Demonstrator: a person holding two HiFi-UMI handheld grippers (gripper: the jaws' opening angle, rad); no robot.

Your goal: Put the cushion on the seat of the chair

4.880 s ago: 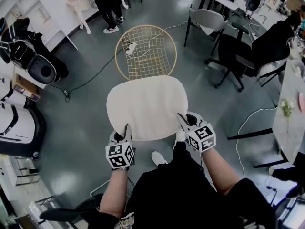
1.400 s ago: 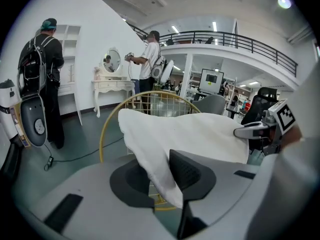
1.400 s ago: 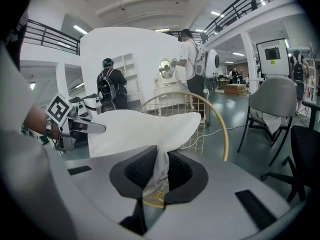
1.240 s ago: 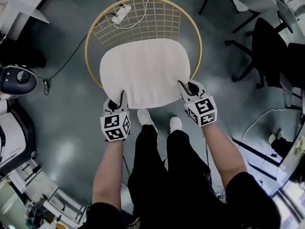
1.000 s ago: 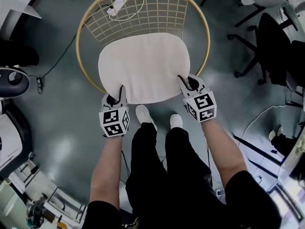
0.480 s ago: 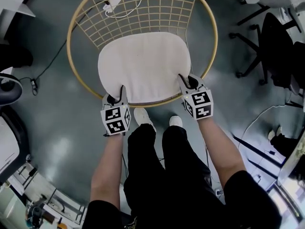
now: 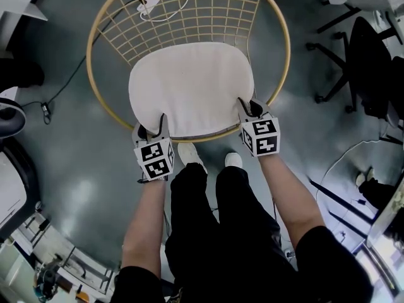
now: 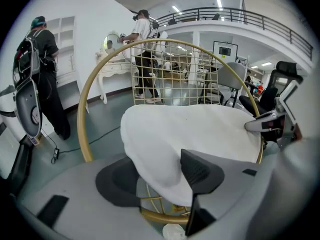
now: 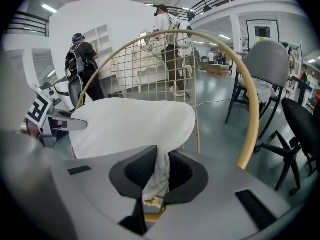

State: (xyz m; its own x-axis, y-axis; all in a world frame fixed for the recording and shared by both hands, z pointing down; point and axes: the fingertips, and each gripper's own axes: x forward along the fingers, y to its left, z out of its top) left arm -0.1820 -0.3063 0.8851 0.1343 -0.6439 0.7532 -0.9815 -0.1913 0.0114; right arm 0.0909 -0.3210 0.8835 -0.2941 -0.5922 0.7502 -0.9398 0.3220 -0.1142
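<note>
I'm placing the cushion (image 7: 189,87) on the chair (image 8: 85,115) seat ahead, my left hand-held gripper (image 7: 150,130) opening around its edge, my right hand-held gripper (image 7: 249,108) clamping its corner and due to release next.

With both arms stretched down, your left gripper (image 7: 151,127) is opening its jaws around the cushion (image 7: 189,87) edge, while your right gripper (image 7: 249,110) pinches it.
</note>
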